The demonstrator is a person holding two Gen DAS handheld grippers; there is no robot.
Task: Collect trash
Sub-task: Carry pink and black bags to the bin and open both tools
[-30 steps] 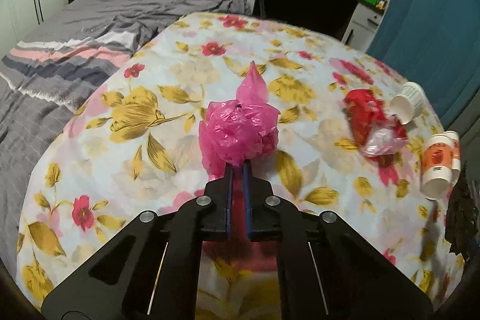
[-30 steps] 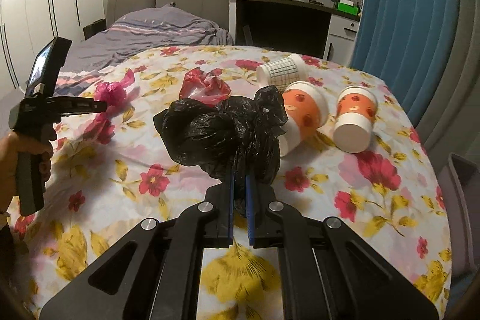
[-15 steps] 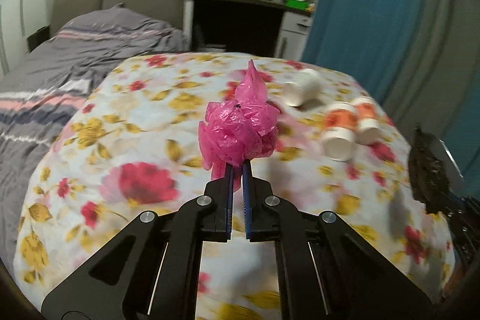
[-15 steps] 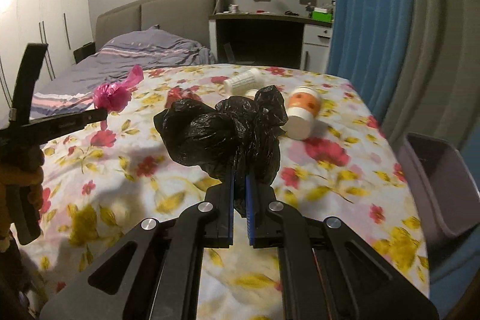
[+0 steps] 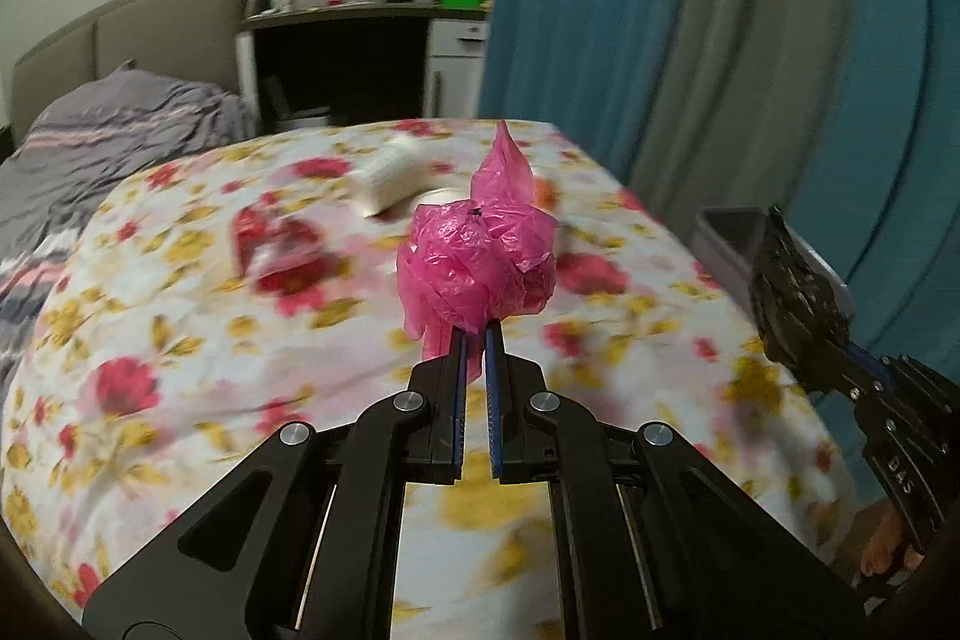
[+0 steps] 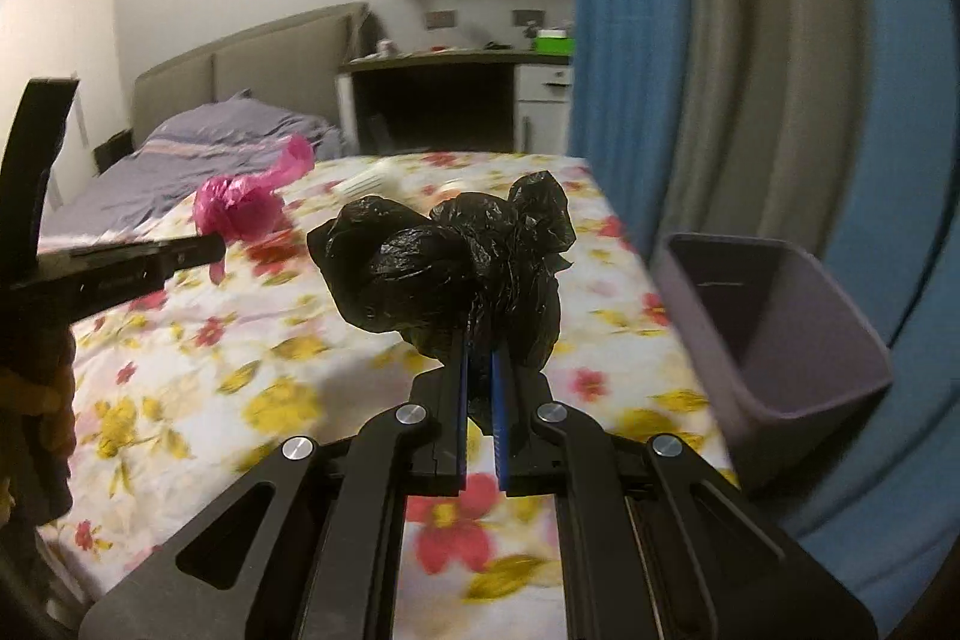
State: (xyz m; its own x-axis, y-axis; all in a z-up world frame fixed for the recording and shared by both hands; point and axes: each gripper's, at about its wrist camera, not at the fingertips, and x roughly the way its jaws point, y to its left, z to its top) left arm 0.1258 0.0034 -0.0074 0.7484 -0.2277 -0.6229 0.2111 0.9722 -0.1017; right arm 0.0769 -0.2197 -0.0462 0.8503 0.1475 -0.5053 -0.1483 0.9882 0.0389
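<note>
— Two bags are up off the bed (image 5: pixel 180 340), one per gripper. My left gripper (image 5: pixel 474 340) is clamped on the pink bag (image 5: pixel 480 268), its blue pads squeezed together on the lower folds.

— And the right?

— My right gripper (image 6: pixel 478 346) is pinched on the black bag (image 6: pixel 450 274) the same way, with plastic bunched between the pads. From the left wrist I can see that bag at the far right edge too, held out over the bed's corner.

— Where's the bin?

— Right of the bed, against the blue curtain (image 6: pixel 630 40). The bin (image 6: pixel 780 340) is grey-purple and open-topped, and from the right wrist it sits just beside the black bag, lower and to the right. I can't tell whether anything lies in it.

— Anything left on the floral cover?

— A white cup (image 5: pixel 390 178) on its side near the far edge, and a red wrapper (image 5: pixel 264 244) left of the pink bag. Both are blurred. Another cup shows behind the pink bag, mostly hidden.

— Your hands?

— Only fingers (image 5: pixel 882 544) under the right handle, bottom right of the left view.
</note>
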